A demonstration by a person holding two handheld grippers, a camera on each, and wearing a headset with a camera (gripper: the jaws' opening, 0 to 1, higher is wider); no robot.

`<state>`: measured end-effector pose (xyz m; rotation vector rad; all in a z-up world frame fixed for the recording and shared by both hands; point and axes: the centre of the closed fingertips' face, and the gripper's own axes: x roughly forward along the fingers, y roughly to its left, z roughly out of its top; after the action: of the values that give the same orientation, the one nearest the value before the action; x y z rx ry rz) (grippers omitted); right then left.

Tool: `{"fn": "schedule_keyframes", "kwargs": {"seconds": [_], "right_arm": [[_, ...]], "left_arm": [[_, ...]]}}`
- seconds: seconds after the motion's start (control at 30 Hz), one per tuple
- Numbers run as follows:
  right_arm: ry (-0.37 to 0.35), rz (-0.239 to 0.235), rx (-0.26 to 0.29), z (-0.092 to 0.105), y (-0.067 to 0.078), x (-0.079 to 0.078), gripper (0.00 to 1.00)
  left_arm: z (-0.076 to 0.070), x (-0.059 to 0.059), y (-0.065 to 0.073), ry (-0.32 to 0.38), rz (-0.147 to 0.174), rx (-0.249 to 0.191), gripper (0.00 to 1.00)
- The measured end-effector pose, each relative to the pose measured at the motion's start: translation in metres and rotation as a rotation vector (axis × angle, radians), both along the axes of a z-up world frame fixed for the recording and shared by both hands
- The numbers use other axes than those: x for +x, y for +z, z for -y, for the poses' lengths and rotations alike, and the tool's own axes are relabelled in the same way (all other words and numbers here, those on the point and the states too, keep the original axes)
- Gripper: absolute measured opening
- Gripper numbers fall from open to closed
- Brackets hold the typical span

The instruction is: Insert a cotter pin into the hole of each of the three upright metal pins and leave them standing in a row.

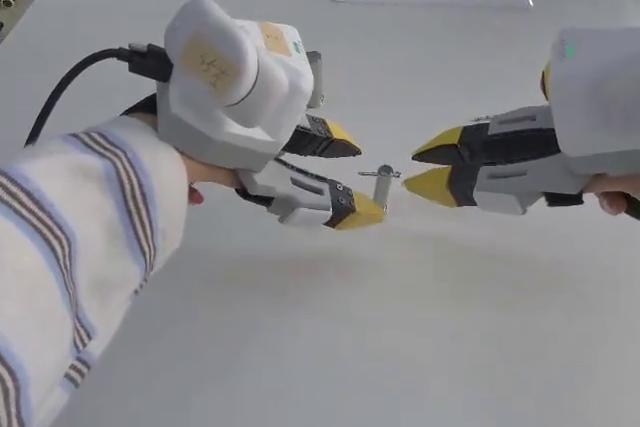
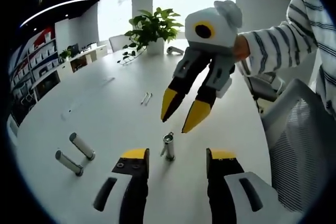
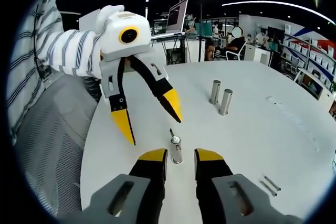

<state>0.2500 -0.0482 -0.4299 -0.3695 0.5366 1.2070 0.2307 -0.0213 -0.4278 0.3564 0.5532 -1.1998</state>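
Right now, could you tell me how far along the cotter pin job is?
Done: one short upright silver metal pin appears to carry a thin cotter pin through its top. In hand: nothing; the open left hand-held gripper and open right hand-held gripper flank it. Left: two bare upright metal pins and two loose cotter pins on the white table.

Metal pin (image 1: 382,190) upright between left claw (image 1: 368,181), right claw (image 1: 410,171)

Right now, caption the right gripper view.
Open left tongs and open right tongs flank an upright metal pin carrying a cotter pin; two more pins stand behind.
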Motion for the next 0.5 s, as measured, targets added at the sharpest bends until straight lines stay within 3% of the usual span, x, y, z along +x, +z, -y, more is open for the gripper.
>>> {"fn": "schedule_keyframes", "kwargs": {"seconds": [0.13,0.27,0.37,0.5], "right_arm": [[-0.007,-0.015,0.003,-0.005,-0.002,-0.001,0.21],[-0.012,-0.039,0.011,-0.009,-0.009,-0.002,0.22],[-0.023,-0.053,0.005,-0.01,-0.017,-0.002,0.23],[-0.048,-0.062,-0.005,-0.01,-0.026,-0.003,0.24]], "left_arm": [[-0.008,-0.007,0.001,0.043,-0.02,-0.046,0.56],[-0.018,-0.012,0.003,0.111,-0.063,-0.103,0.71],[-0.025,-0.013,0.007,0.151,-0.069,-0.142,0.75],[-0.037,-0.011,0.011,0.213,-0.05,-0.166,0.79]]}}
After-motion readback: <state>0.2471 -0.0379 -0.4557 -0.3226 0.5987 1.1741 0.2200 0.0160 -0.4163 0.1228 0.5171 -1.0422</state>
